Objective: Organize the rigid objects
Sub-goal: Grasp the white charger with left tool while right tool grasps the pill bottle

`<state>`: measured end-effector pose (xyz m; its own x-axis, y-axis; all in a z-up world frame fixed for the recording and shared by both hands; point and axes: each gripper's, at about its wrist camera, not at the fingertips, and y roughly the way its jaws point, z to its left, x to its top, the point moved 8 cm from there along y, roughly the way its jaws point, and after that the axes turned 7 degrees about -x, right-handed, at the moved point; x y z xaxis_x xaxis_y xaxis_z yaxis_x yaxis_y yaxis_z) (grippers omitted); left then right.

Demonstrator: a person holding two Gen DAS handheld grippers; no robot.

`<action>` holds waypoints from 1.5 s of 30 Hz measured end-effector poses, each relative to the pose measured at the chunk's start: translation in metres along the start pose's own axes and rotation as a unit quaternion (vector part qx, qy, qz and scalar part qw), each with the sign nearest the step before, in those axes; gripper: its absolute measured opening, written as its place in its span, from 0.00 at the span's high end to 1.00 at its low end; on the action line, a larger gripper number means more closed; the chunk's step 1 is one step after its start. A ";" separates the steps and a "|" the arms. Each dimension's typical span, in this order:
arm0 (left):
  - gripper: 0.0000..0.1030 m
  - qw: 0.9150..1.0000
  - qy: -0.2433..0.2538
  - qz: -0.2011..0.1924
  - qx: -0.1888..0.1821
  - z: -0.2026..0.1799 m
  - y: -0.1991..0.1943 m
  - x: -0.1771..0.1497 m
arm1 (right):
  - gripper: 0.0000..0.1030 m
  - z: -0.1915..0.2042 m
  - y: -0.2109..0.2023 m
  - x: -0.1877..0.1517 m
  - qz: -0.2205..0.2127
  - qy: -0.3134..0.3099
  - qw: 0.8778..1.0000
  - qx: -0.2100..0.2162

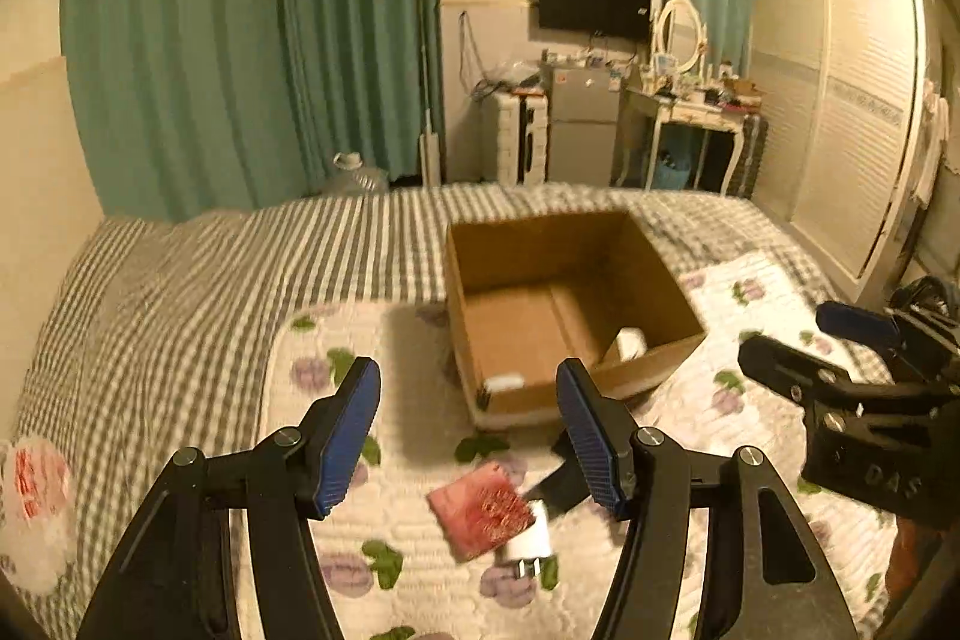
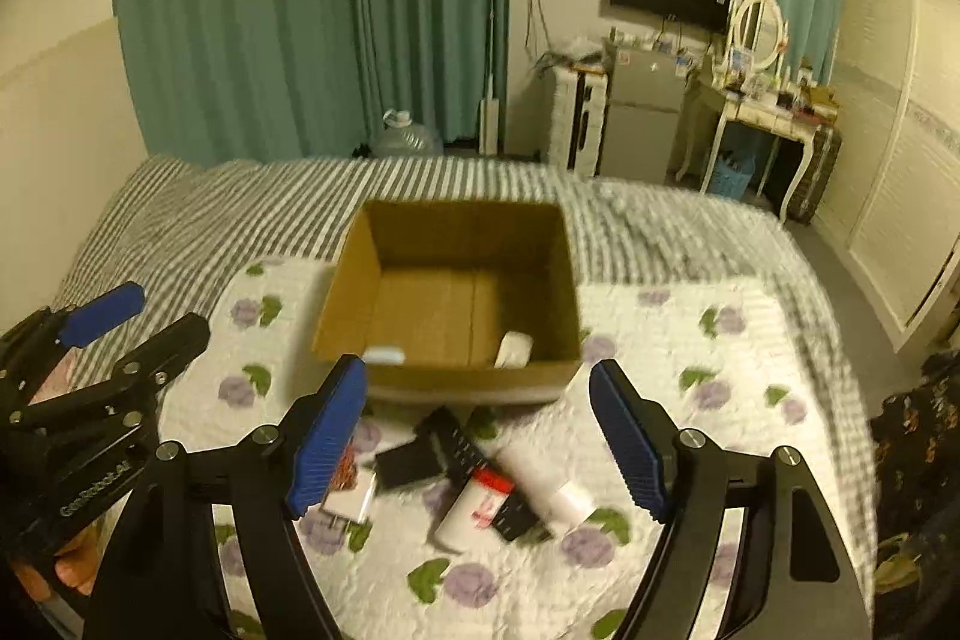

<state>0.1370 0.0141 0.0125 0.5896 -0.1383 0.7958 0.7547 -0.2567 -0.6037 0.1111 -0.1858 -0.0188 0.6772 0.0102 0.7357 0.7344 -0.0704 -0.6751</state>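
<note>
An open cardboard box [image 1: 648, 370] [image 2: 456, 382] stands on a floral quilt on the bed, with two white items [image 2: 515, 349] inside near its front wall. In front of it lie loose objects: a red packet [image 1: 480, 511], a white plug [image 1: 531, 541], a black remote [image 2: 465, 451], a white bottle with red cap [image 2: 474, 508], a white tube [image 2: 543, 487] and a black block [image 2: 408, 463]. My left gripper [image 1: 468, 436] is open and empty above the red packet. My right gripper [image 2: 480, 439] is open and empty above the pile.
The quilt [image 2: 690, 340] lies on a grey striped bedsheet [image 1: 210, 268]. A bag with red print [image 1: 36, 496] sits at the bed's left edge. Beyond the bed are green curtains, a water jug [image 2: 405, 136], a small fridge [image 1: 585, 124] and a dressing table [image 2: 774, 112].
</note>
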 end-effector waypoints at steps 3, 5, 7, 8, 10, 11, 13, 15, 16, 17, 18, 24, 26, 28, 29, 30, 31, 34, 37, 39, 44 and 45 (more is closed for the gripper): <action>0.38 1.000 -0.004 0.027 0.011 0.002 0.023 -0.028 | 0.26 0.002 0.027 -0.033 0.031 0.007 0.999 0.005; 0.38 0.999 -0.013 0.052 0.009 0.001 0.042 -0.054 | 0.26 0.001 0.054 -0.061 0.069 0.021 0.997 0.008; 0.38 0.997 -0.020 0.070 0.007 0.000 0.055 -0.074 | 0.26 0.000 0.073 -0.084 0.098 0.031 0.995 0.011; 0.38 0.996 -0.025 0.081 0.007 -0.001 0.063 -0.087 | 0.26 -0.001 0.085 -0.098 0.113 0.037 0.993 0.011; 0.38 0.994 -0.030 0.107 0.007 -0.001 0.078 -0.111 | 0.31 -0.002 0.101 -0.116 0.133 0.045 0.990 0.012; 0.38 0.993 -0.031 0.115 0.009 -0.001 0.084 -0.119 | 0.35 -0.002 0.107 -0.121 0.140 0.047 0.989 0.015; 0.38 0.990 -0.037 0.133 0.012 0.000 0.092 -0.135 | 0.43 0.001 0.120 -0.133 0.153 0.050 0.987 0.022; 0.38 0.988 -0.051 0.148 0.002 -0.003 0.096 -0.148 | 0.43 0.004 0.130 -0.142 0.159 0.051 0.986 0.023; 0.38 0.987 -0.055 0.152 -0.001 -0.003 0.098 -0.152 | 0.44 0.006 0.134 -0.146 0.163 0.053 0.985 0.025; 0.38 0.985 -0.059 0.159 -0.005 -0.004 0.100 -0.157 | 0.45 0.007 0.139 -0.149 0.166 0.053 0.984 0.026; 0.38 0.984 -0.060 0.166 -0.008 -0.006 0.102 -0.162 | 0.49 0.009 0.145 -0.151 0.170 0.052 0.984 0.028; 0.38 0.981 -0.052 0.186 -0.024 -0.018 0.112 -0.179 | 0.58 0.005 0.153 -0.156 0.148 0.043 0.988 0.024; 0.40 0.980 -0.053 0.189 -0.034 -0.024 0.116 -0.180 | 0.60 0.002 0.148 -0.157 0.140 0.034 0.989 0.018; 0.40 0.980 -0.046 0.187 -0.041 -0.031 0.121 -0.177 | 0.61 -0.002 0.144 -0.156 0.135 0.039 0.990 0.022; 0.41 0.981 -0.041 0.184 -0.045 -0.035 0.124 -0.174 | 0.61 -0.004 0.141 -0.155 0.134 0.044 0.990 0.027; 0.43 0.981 -0.036 0.183 -0.046 -0.038 0.128 -0.172 | 0.62 -0.007 0.140 -0.155 0.135 0.051 0.989 0.030; 0.51 0.982 -0.032 0.183 -0.041 -0.038 0.133 -0.171 | 0.62 -0.009 0.138 -0.154 0.135 0.054 0.989 0.032; 0.60 0.980 -0.030 0.192 -0.030 -0.035 0.147 -0.169 | 0.63 -0.013 0.132 -0.153 0.129 0.049 0.990 0.032; 0.60 0.981 -0.042 0.187 -0.039 -0.032 0.145 -0.169 | 0.63 -0.010 0.131 -0.153 0.130 0.048 0.990 0.034; 0.60 0.981 -0.034 0.187 -0.041 -0.034 0.139 -0.170 | 0.64 -0.009 0.130 -0.152 0.128 0.043 0.990 0.034; 0.61 0.980 -0.040 0.187 -0.054 -0.037 0.123 -0.172 | 0.64 -0.011 0.116 -0.148 0.121 0.035 0.992 0.030; 0.61 0.980 -0.039 0.187 -0.053 -0.038 0.119 -0.169 | 0.65 -0.012 0.111 -0.146 0.118 0.033 0.992 0.026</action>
<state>0.1160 -0.0291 -0.1917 0.8424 -0.1692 0.5116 0.4502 -0.3007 -0.8408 0.0928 -0.2074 -0.2002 0.8279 -0.0651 0.5572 0.5577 -0.0113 -0.8300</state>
